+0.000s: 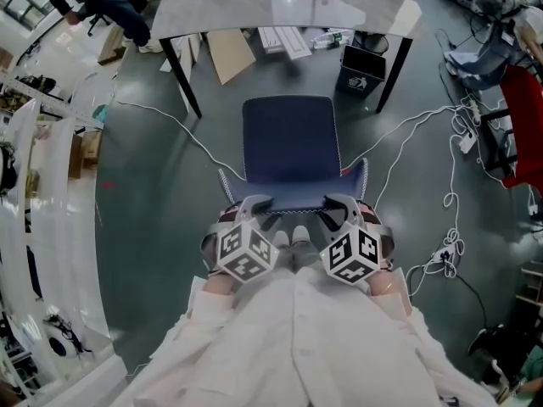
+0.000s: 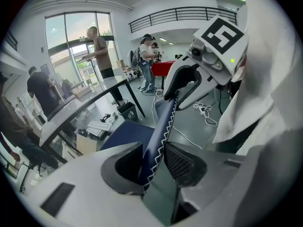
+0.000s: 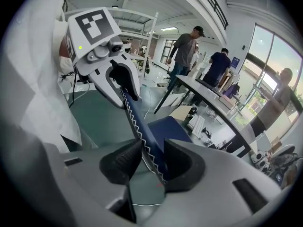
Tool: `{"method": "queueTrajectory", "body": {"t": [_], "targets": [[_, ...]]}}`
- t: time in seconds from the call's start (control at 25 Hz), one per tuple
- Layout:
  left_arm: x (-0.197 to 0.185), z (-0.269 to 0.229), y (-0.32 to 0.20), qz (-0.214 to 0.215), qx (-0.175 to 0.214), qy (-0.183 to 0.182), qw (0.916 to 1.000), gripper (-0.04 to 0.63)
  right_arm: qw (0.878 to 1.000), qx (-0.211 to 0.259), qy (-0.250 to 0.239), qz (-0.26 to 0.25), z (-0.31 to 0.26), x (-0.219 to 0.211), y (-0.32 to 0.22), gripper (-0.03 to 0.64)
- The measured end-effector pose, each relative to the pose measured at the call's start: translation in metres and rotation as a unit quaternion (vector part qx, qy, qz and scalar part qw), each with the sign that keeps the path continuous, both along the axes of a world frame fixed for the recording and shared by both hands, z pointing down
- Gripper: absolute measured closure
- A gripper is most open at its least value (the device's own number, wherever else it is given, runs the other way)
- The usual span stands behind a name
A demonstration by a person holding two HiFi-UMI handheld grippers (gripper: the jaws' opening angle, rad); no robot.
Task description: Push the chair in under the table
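Observation:
A dark blue chair with white zigzag stitching stands on the grey floor, its seat facing the grey-topped table with black legs. The seat's front lies just short of the table's edge. My left gripper and right gripper both clamp the top edge of the backrest, left and right of its middle. In the left gripper view the backrest runs between the pads of my left gripper. In the right gripper view the backrest is pinched the same way by my right gripper.
Under the table stand a black bin, a cardboard sheet and white boxes. White cables trail across the floor on both sides of the chair. A red object and clutter sit at right. People stand beyond the table.

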State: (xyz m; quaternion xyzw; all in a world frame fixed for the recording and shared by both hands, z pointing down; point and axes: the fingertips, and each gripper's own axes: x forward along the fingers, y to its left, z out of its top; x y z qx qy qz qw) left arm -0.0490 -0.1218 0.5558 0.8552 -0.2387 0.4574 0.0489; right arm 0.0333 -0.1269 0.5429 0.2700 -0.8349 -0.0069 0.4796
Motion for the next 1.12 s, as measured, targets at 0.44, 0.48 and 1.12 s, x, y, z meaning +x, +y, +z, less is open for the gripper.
{"method": "queueTrajectory", "body": {"t": [0.44,0.48,1.12], "targets": [[0.001,0.001,-0.004,0.001,-0.003,0.004,1.0,0.448,1.0,-0.007,0.004,-0.007,0.004,0.0,-0.004,0.456],[0.001,0.001,-0.005,0.0,-0.002,0.004,1.0,0.448,1.0,-0.007,0.004,-0.007,0.004,0.0,-0.005,0.456],[-0.009,-0.002,-0.056,0.005,0.006,0.003,1.0,0.445,1.0,0.011,0.015,0.016,0.001,-0.009,-0.054,0.454]]}}
